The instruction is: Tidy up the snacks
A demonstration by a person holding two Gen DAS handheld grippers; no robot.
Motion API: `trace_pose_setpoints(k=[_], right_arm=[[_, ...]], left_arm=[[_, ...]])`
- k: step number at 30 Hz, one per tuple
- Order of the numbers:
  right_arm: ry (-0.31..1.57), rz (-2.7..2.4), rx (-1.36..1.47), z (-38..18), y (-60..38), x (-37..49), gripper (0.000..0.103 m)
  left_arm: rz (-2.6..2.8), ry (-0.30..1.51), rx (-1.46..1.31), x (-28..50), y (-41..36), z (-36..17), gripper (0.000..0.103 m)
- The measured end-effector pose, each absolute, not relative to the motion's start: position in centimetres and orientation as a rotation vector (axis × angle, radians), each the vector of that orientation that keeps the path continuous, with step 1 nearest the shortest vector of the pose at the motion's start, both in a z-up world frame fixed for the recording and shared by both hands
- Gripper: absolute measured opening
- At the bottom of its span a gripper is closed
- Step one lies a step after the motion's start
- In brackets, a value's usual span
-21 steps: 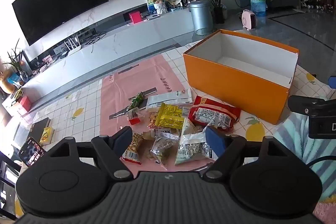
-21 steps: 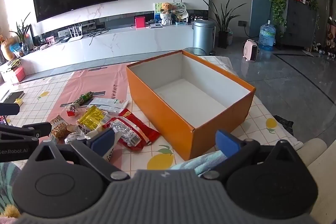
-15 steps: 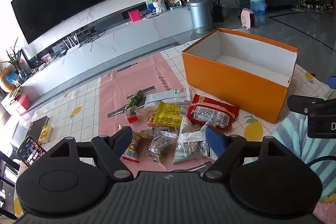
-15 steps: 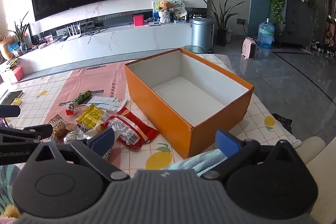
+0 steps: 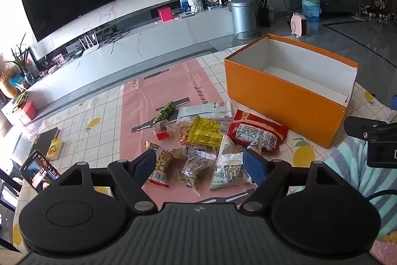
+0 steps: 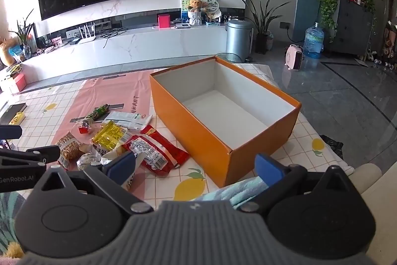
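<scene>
Both grippers I hold are spread wide with nothing between the fingers. Left gripper (image 5: 202, 162) hangs above the near edge of the snack pile; right gripper (image 6: 196, 165) hangs off to the right, in front of the near corner of the orange box (image 6: 198, 138).

That box stands open on the table (image 5: 99, 116), its white inside bare as far as I can see. It sits just right of the snacks, apart from them.

The snacks lie loose on a pink sheet (image 5: 153, 96) spread over the lemon-print tablecloth. A red packet (image 5: 258, 133) is nearest the box, lying flat. Beside it to the left is a yellow packet (image 5: 206, 132), overlapping a white flat pouch (image 5: 206, 111) behind it. A slim green bar (image 5: 165, 112) lies at the far left of the pile, tilted, with a small red-and-clear wrapper (image 5: 162, 132) just in front of it. Closest to my left gripper are a peanut bag (image 5: 161, 165), a clear crinkled packet (image 5: 196, 165) and a white-and-green bag (image 5: 229, 169), side by side and partly overlapping.

A phone (image 5: 39, 170) and a dark book (image 5: 46, 139) rest at the table's left edge, well apart from the snacks.
</scene>
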State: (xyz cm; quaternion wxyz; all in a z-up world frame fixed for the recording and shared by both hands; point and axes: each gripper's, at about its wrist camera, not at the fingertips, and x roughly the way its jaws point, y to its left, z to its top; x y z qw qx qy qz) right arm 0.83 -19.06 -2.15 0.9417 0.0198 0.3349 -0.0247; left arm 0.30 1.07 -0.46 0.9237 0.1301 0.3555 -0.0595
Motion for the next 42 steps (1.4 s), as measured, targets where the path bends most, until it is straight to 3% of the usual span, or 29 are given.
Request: trace_pose_setpoints(k=[42], right_arm=[[0.717, -0.063, -0.025, -1.3, -16.2, 2.5, 0.099]], left_arm=[[-0.109, 0.775, 0.171, 1.3, 5.0, -0.5, 0.093]])
